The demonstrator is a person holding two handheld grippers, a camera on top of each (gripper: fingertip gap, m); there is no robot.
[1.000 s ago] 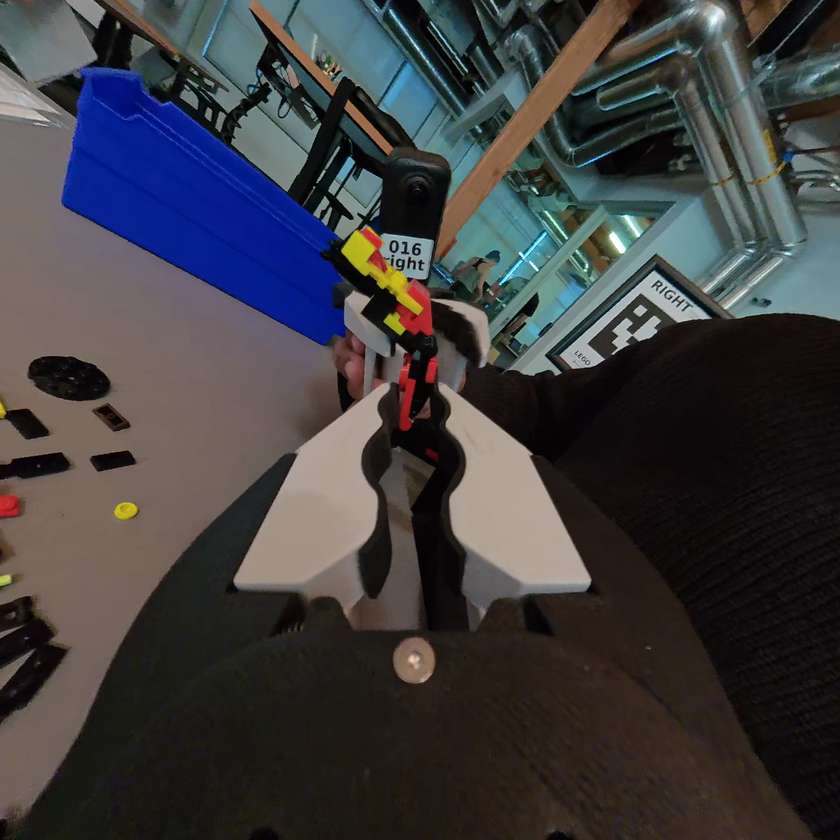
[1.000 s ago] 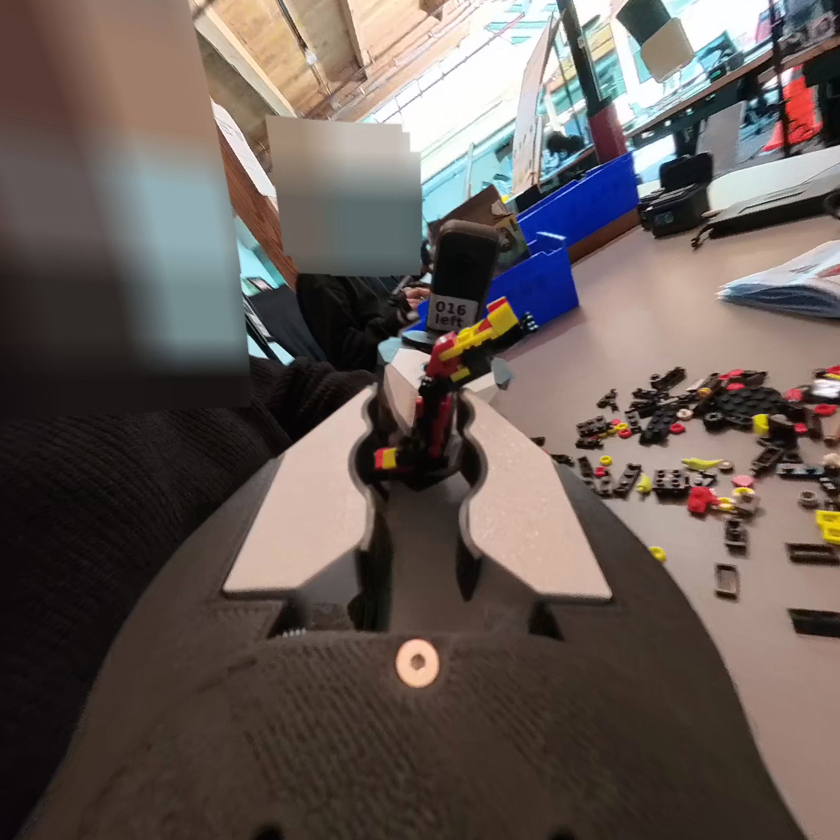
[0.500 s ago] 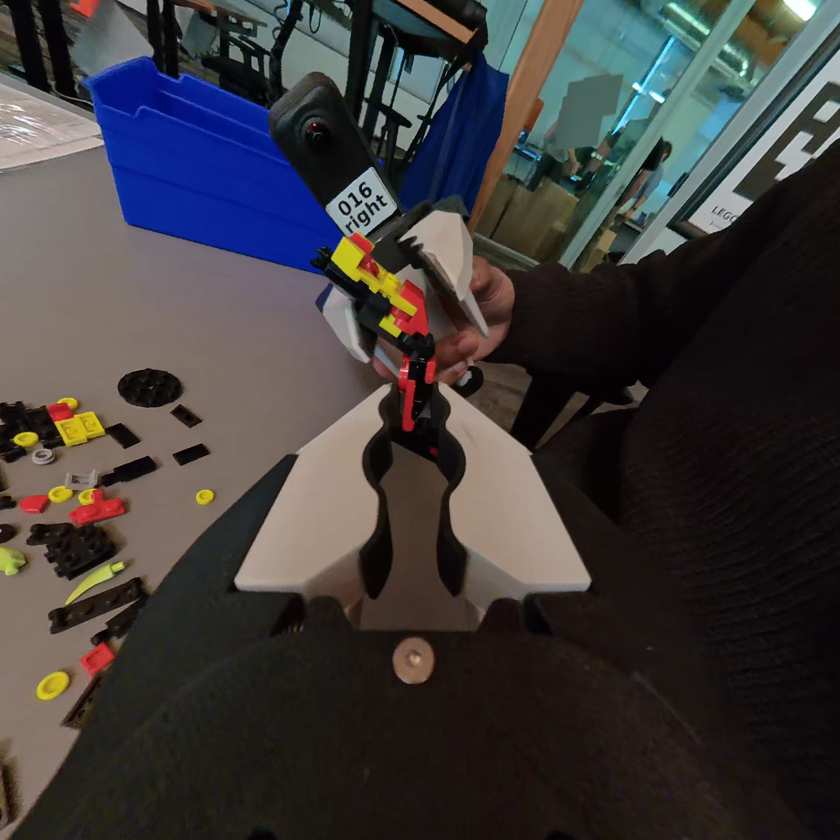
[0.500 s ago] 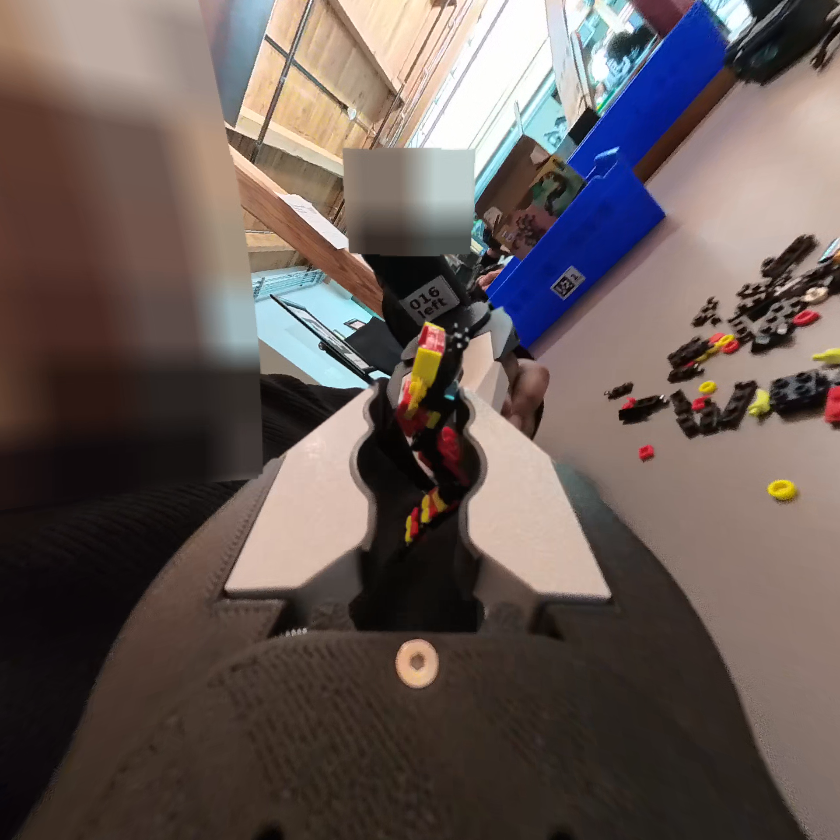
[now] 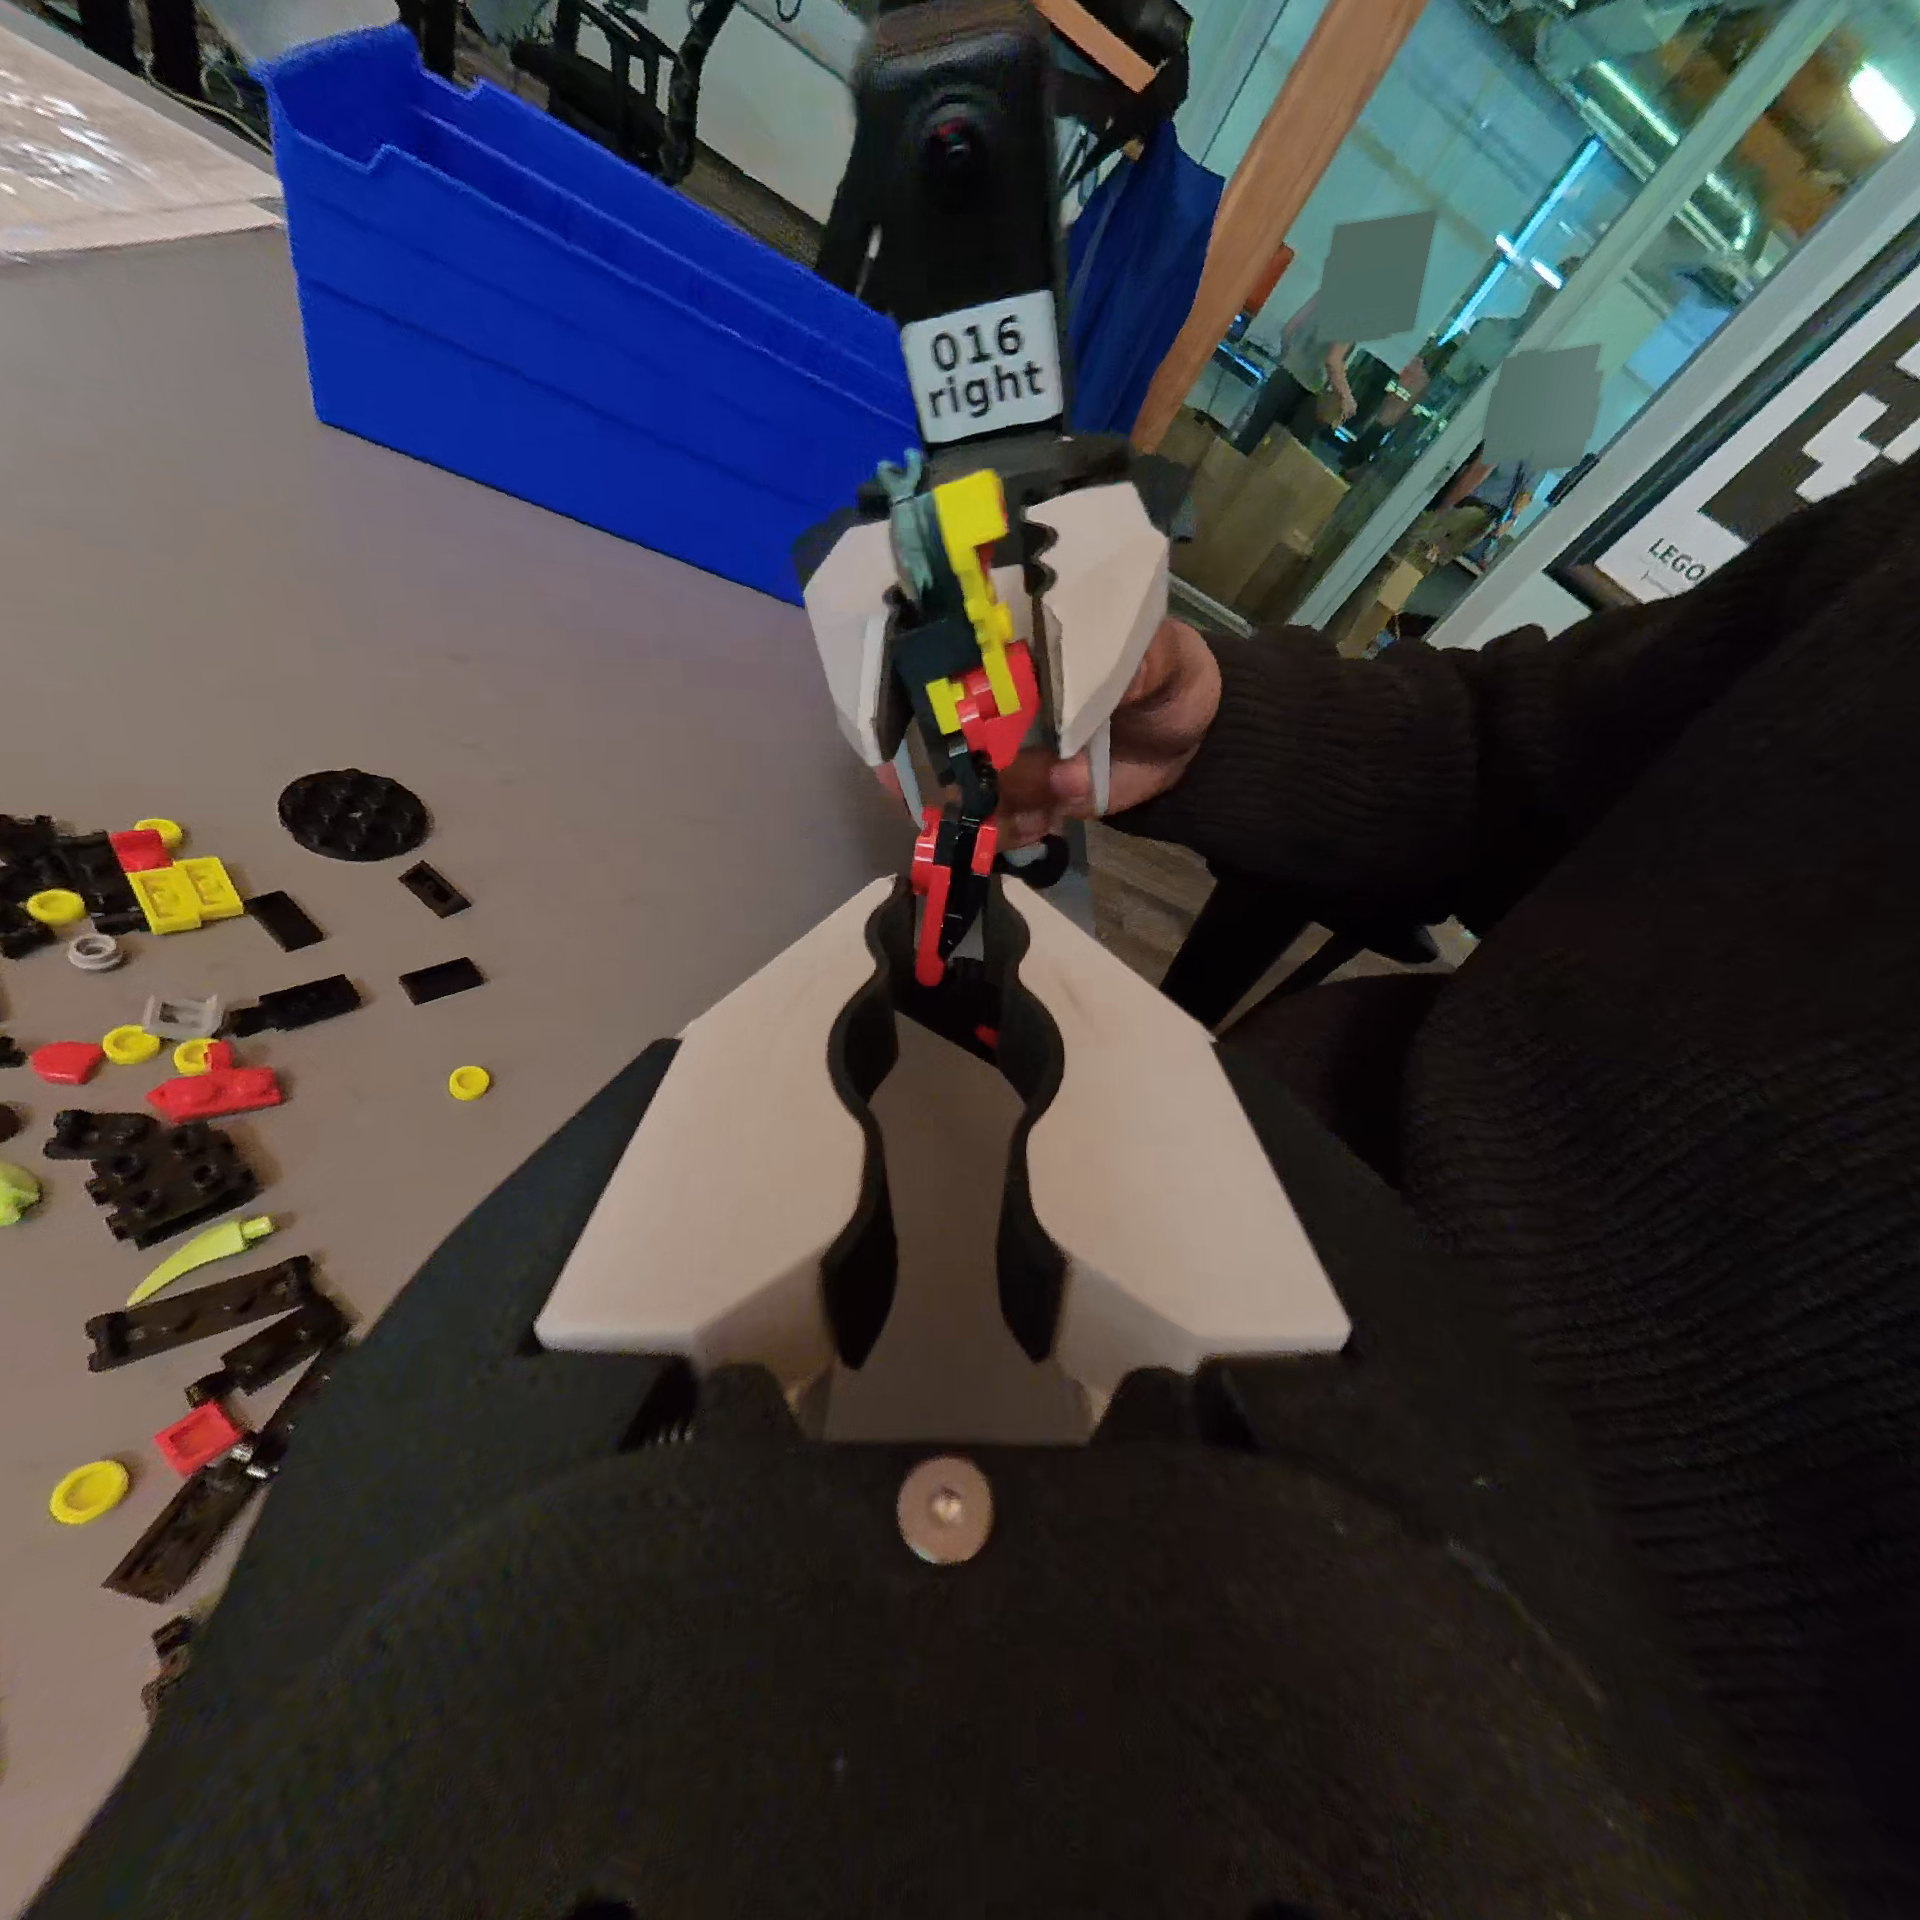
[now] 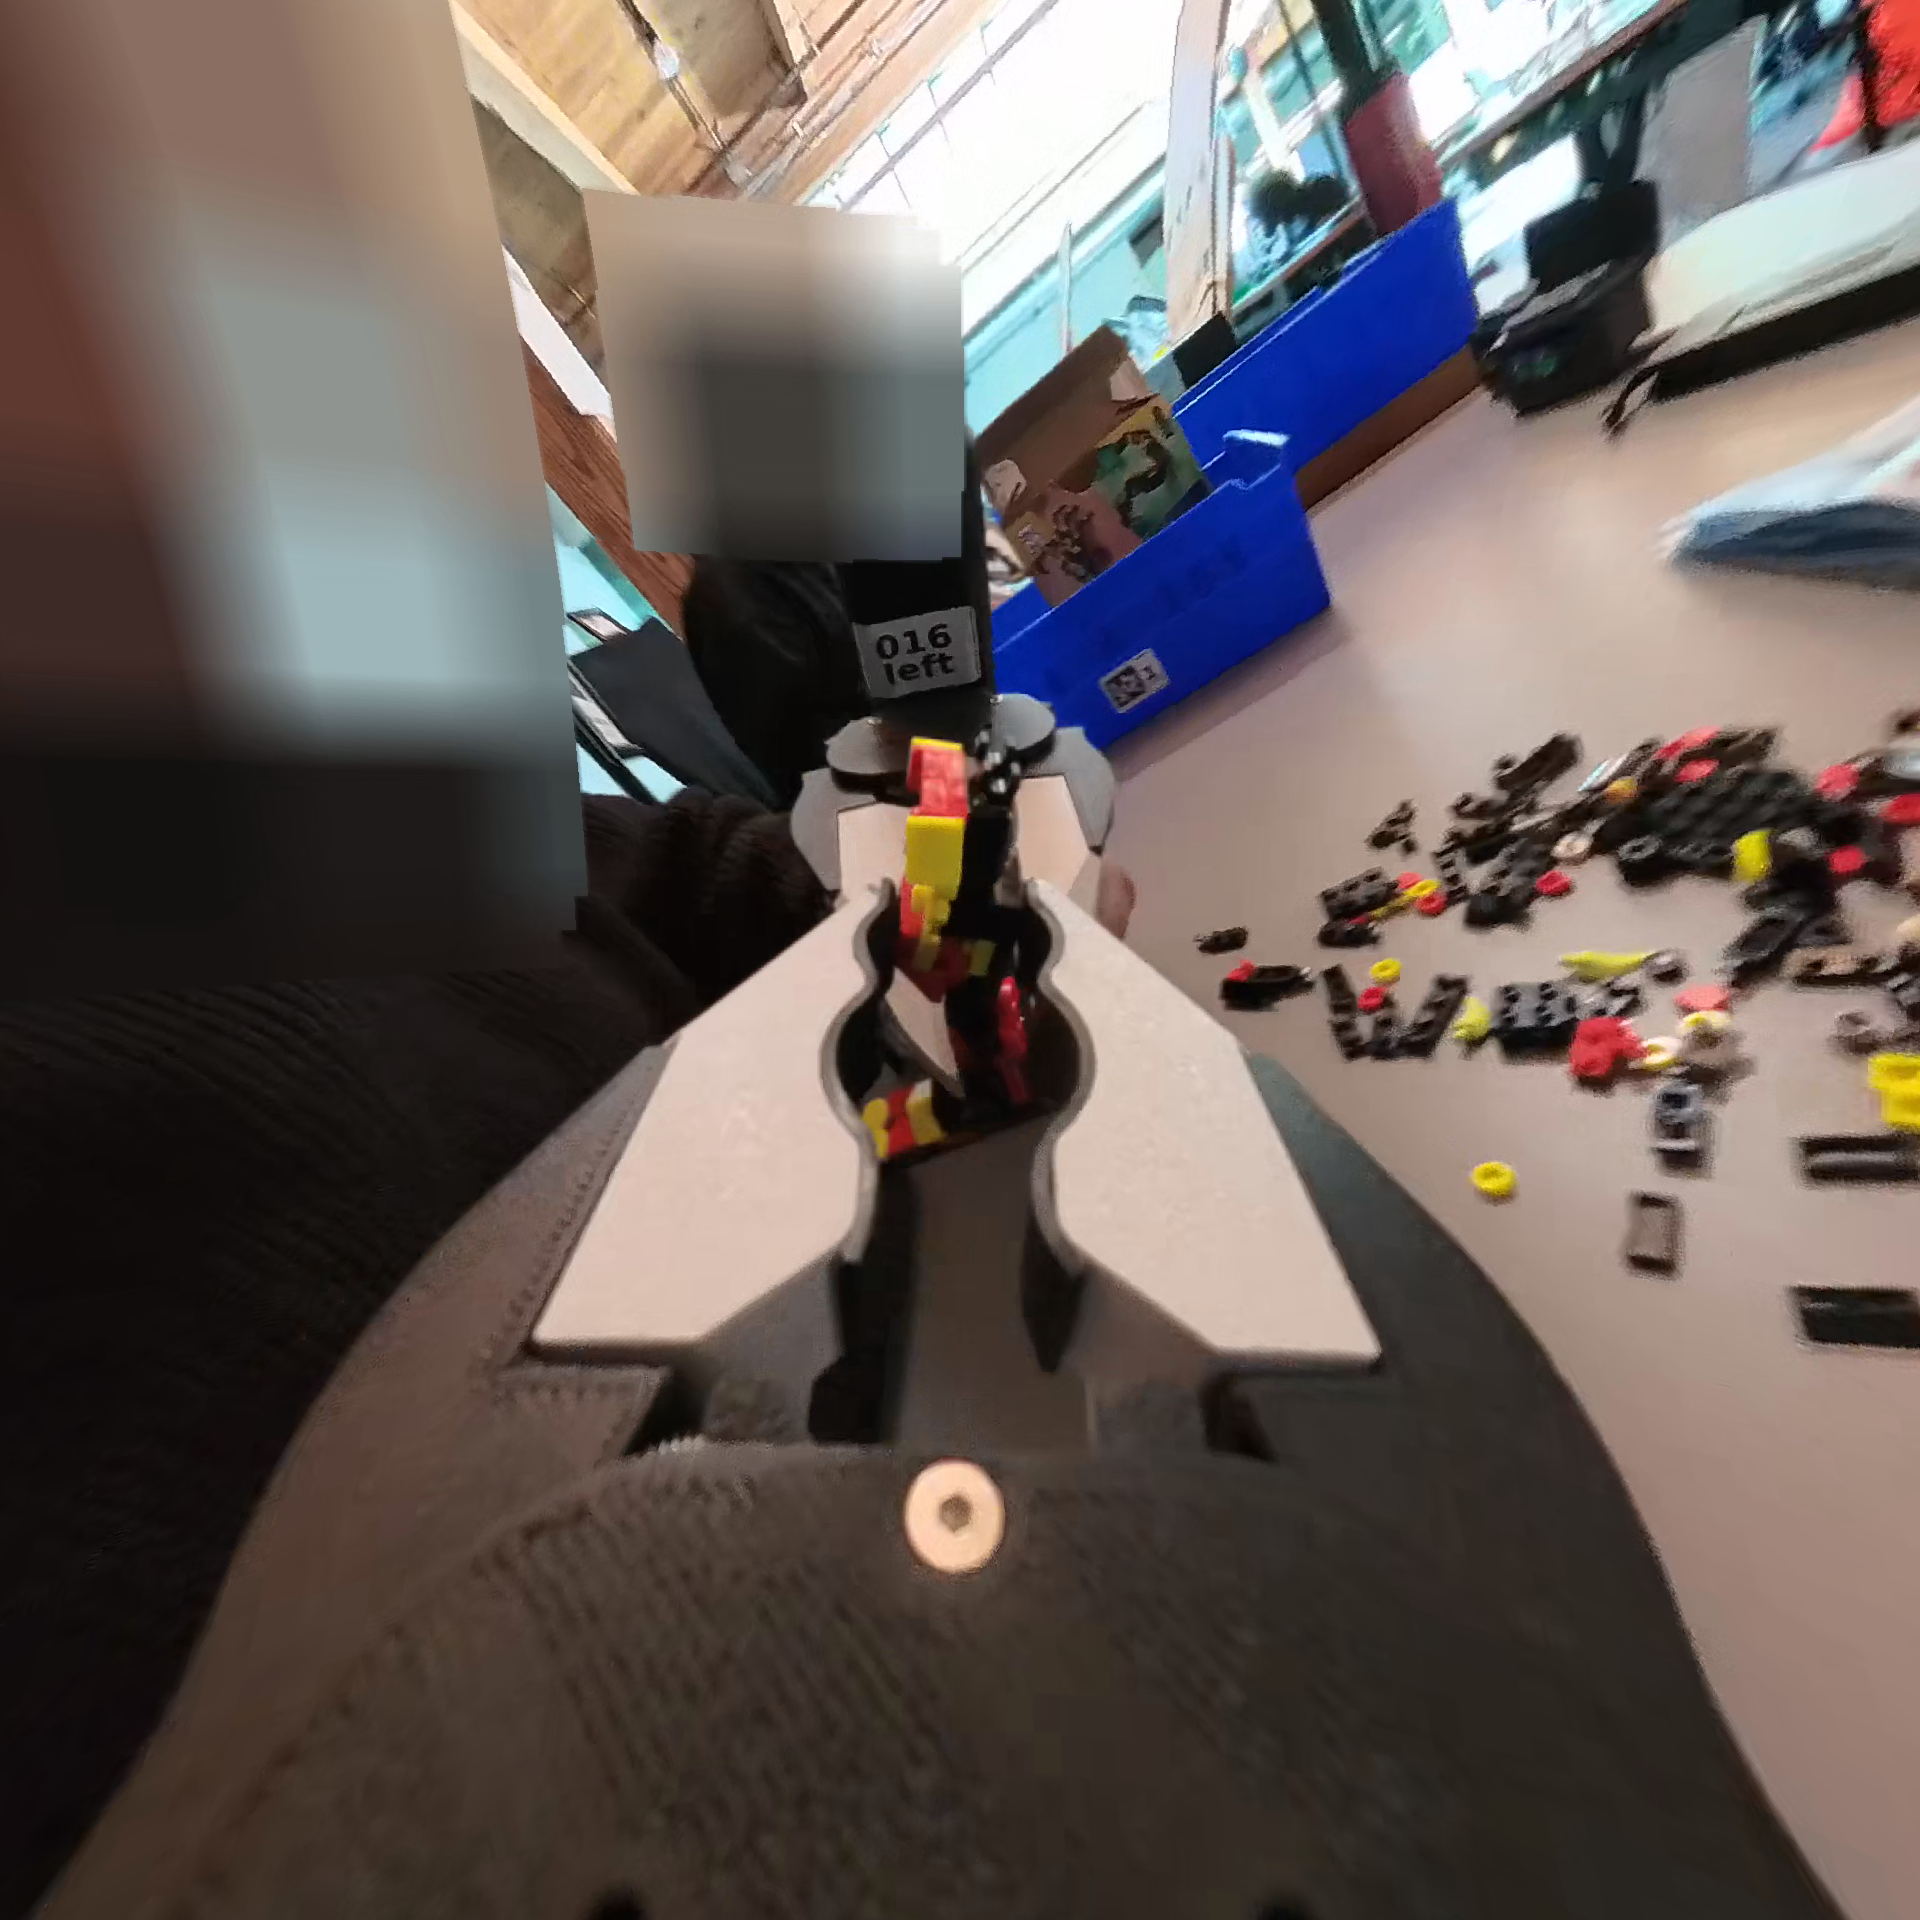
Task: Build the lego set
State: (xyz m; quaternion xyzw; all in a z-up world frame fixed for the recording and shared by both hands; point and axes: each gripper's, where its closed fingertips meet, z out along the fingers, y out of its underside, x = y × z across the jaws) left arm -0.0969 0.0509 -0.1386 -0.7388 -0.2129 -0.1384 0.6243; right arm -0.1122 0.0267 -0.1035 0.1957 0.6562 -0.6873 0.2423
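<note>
Held up off the table (image 5: 582, 665), betw. both grippers: red/yellow/black lego model (image 5: 961, 727). Left gripper (image 5: 951, 925) pinching model's lower red/black end at fingertips. Right gripper (image 6: 956, 945) closed around model's other part, yellow/red bricks sticking out past tips. In left wrist view, right gripper (image 5: 977, 644) facing cam, hand (image 5: 1143, 717) wrapped behind it. Loose pcs (image 5: 166, 1039) scattered on table at left: black plates, yellow rounds, red bits, black round plate (image 5: 353, 814). Blue bin (image 5: 561, 312) at far edge. Right wrist view blurry; second blue bin (image 6: 1174, 623) beyond pcs (image 6: 1621, 935).
</note>
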